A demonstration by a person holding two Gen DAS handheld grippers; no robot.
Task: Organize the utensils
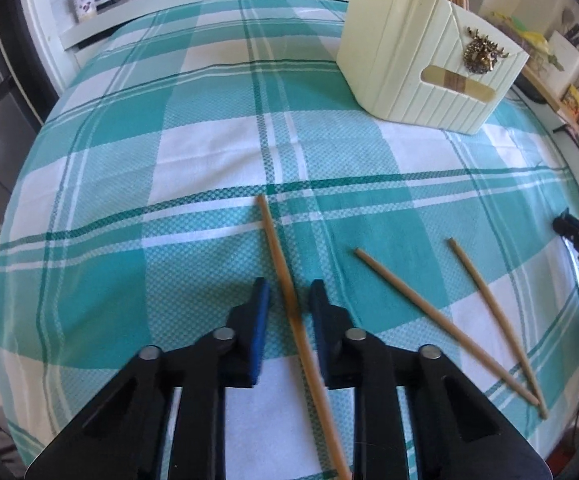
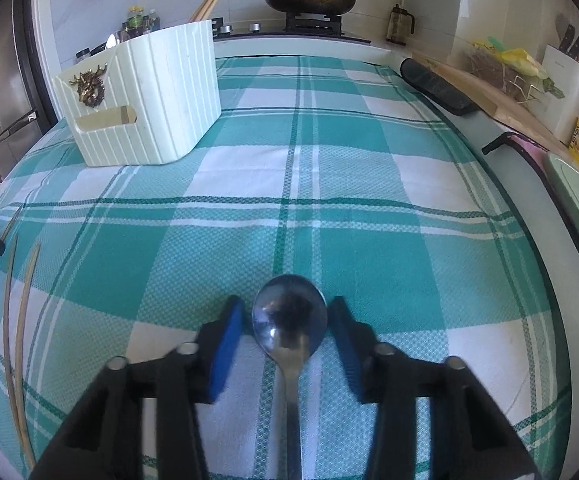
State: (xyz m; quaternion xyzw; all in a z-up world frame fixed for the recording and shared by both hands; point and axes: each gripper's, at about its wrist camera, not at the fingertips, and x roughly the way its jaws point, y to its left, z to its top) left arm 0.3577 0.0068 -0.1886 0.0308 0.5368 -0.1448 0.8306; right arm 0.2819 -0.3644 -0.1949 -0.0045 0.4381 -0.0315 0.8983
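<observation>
The left claw (image 1: 289, 304) brackets a thin, light, stiff wooden chopstick (image 1: 285, 280) mid-shaft, not visibly pinching; the right claw (image 2: 285, 322), narrowed, flanks the slippery steel spoon (image 2: 289, 316); cream ribbed bin (image 2: 145, 92) at ten o'clock.

the left gripper (image 1: 289, 300) is pointing steeply down at the table, its blue-padded jaws standing apart without pressing anything. the right gripper (image 2: 287, 316) is angling down too, its jaws standing wider apart.
</observation>
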